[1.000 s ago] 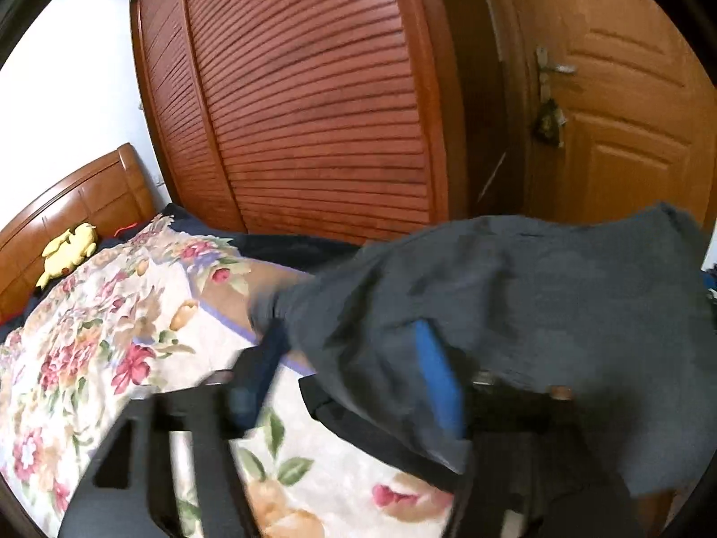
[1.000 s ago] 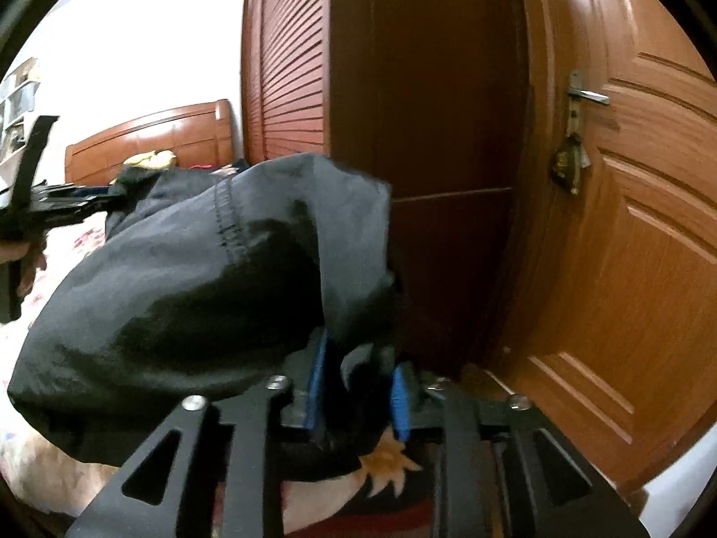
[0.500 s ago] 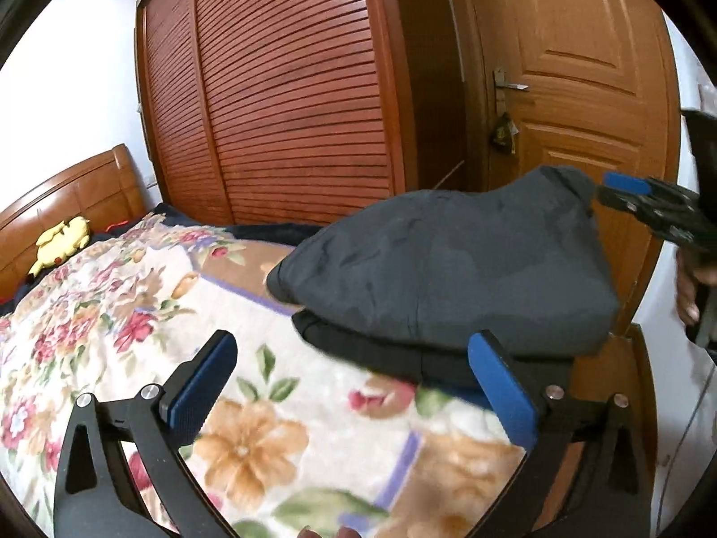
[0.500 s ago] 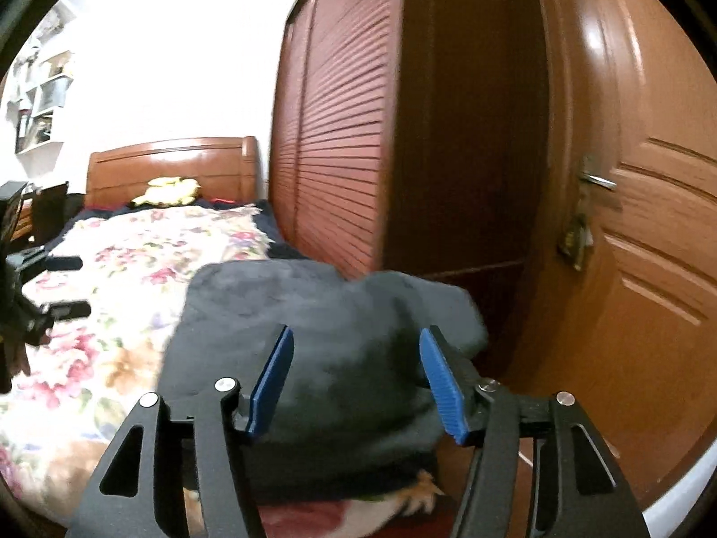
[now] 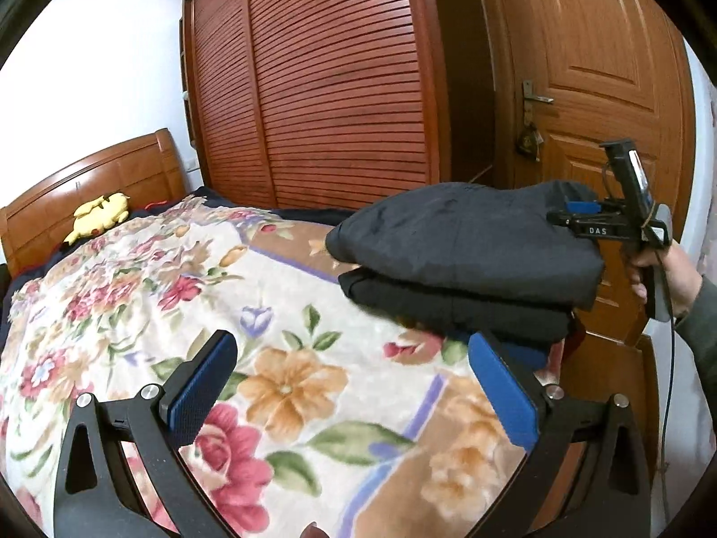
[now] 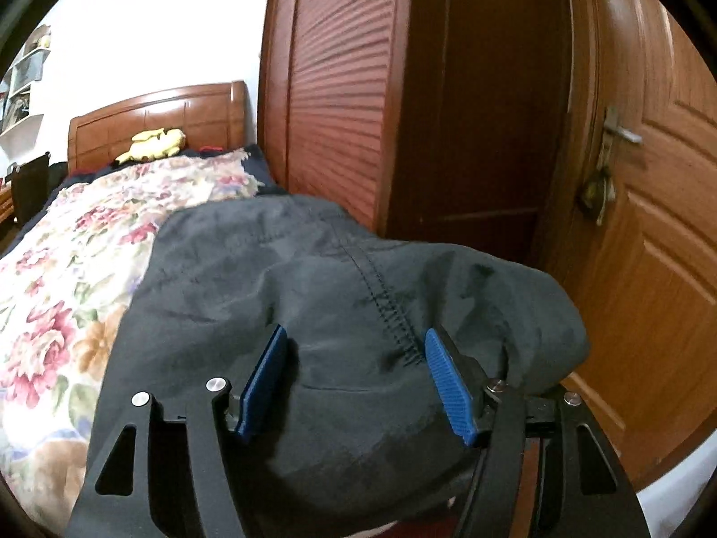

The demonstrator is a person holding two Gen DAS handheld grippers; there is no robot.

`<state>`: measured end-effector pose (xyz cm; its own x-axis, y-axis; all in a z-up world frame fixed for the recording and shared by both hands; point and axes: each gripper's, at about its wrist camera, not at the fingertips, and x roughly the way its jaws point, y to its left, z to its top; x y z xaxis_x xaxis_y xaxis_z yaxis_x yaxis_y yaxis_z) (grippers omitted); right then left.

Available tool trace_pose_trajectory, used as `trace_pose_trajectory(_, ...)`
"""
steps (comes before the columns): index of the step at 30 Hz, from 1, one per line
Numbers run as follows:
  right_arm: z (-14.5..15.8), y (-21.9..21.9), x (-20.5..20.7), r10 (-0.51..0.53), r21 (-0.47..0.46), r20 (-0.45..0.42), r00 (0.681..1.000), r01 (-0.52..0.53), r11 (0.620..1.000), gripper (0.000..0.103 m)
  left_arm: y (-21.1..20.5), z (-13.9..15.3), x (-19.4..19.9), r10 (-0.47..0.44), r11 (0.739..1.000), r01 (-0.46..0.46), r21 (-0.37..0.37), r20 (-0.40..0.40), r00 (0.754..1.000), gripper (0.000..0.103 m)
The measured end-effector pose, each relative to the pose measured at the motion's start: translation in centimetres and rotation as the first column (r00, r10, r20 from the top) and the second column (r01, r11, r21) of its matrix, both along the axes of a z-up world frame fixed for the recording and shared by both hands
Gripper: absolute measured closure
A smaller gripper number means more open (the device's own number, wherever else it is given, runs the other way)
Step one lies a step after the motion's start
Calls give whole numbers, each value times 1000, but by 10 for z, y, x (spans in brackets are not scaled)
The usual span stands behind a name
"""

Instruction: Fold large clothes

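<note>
L gripper released, jaws wide, folded dark garment just beyond its fingertips. R gripper jaws just been opening, garment btwn pads, not pinched.

Open floral blanket lies bare across the bed from the left hand-held gripper up to the headboard; only a yellow plush toy sits there. Folded dark garment blocks the bed's right corner. Louvred wardrobe and closed door wall off the far side. Right hand-held gripper and holding hand fill the gap by the door.
</note>
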<state>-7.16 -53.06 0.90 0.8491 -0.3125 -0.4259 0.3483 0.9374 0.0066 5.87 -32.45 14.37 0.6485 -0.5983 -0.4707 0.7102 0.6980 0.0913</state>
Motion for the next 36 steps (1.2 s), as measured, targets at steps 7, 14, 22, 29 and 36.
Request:
trace_pose_trajectory(7, 1, -6, 3, 13, 22, -55, 998, -12, 1000, 37, 33, -1, -10, 50, 999, -50, -1, 8, 999, 0)
trace_pose_trajectory(14, 6, 3, 2, -46, 5, -34, 998, 47, 999, 37, 72, -5, -23, 97, 995, -97, -28, 3, 995, 0)
trace_pose_trajectory(22, 36, 60, -27, -5, -49, 36, 999, 7, 999, 37, 117, -19, -34, 173, 984, -174, -38, -12, 985, 0)
trace_pose_trajectory(29, 45, 131, -42, 121, -81, 69, 990, -116, 990, 34, 154, -33, -43, 234, 971, -235, -41, -28, 972, 0)
trace_pose_trajectory(36, 34, 176, -44, 232, -53, 73, 970, -229, 972, 22, 180, -43, -48, 279, 960, -280, -30, -26, 960, 0)
